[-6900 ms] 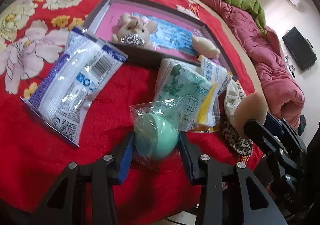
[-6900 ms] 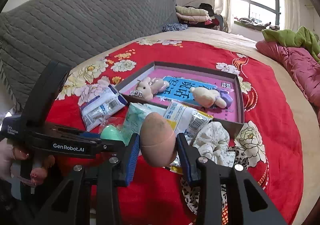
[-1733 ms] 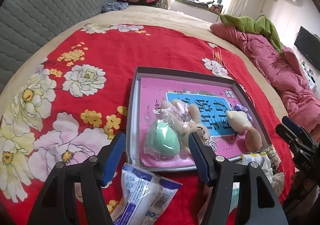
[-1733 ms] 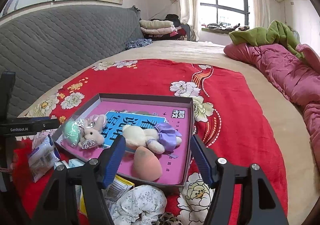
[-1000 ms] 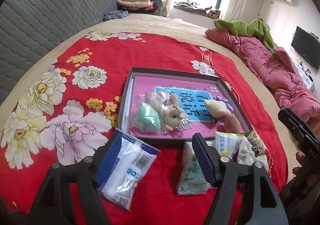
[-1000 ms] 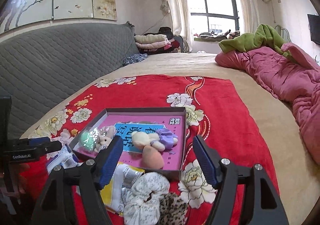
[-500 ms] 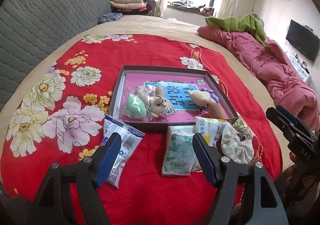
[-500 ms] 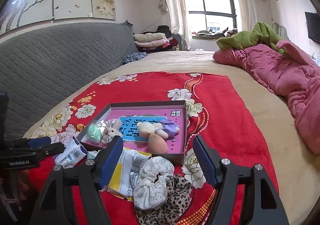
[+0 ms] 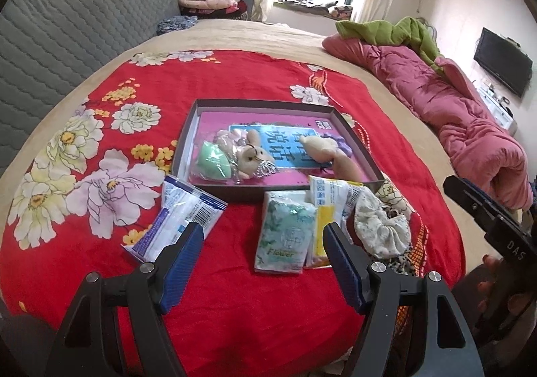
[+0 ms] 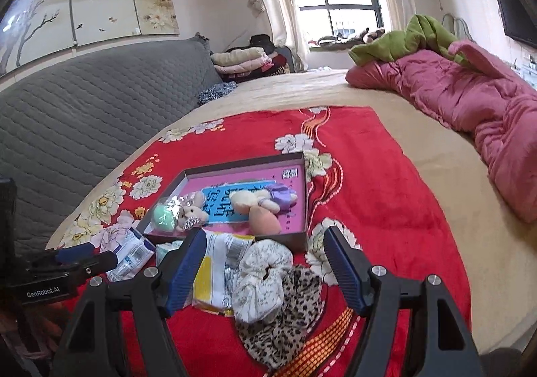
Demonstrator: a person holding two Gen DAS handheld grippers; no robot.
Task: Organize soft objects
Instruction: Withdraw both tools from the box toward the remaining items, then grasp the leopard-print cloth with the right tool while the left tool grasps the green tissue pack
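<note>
Four soft things already in the shallow box (image 9: 188,139): green sponge in its clear wrap (image 9: 214,160) at the near left corner, rabbit plush (image 9: 250,154) touching it, cream plush with purple bow (image 9: 322,147) toward the right, peach sponge (image 9: 347,169) against the near wall. Still out on the red floral blanket (image 9: 235,82), just in front of the box: blue-and-white packet (image 9: 178,219) to the left, green tissue pack (image 9: 287,231) in the middle with the yellow-and-white packet (image 9: 330,201) partly under its right edge, then the cream floral scrunchie (image 10: 261,279) lying partly on the leopard scrunchie (image 10: 285,313). Roughly half done by that count, with five pieces left to move, if the box is indeed the target. Left gripper (image 9: 263,263) tilted steeply down over the near blanket, tongs wide apart and empty, the blue-and-white packet just beyond its left pad and the tissue pack between the fingers in the view but not touched. Right gripper (image 10: 261,273) angled down more shallowly, tongs likewise spread and holding nothing, framing the two scrunchies and the yellow-and-white packet. Both clear of every item, seemingly poised between picks
</note>
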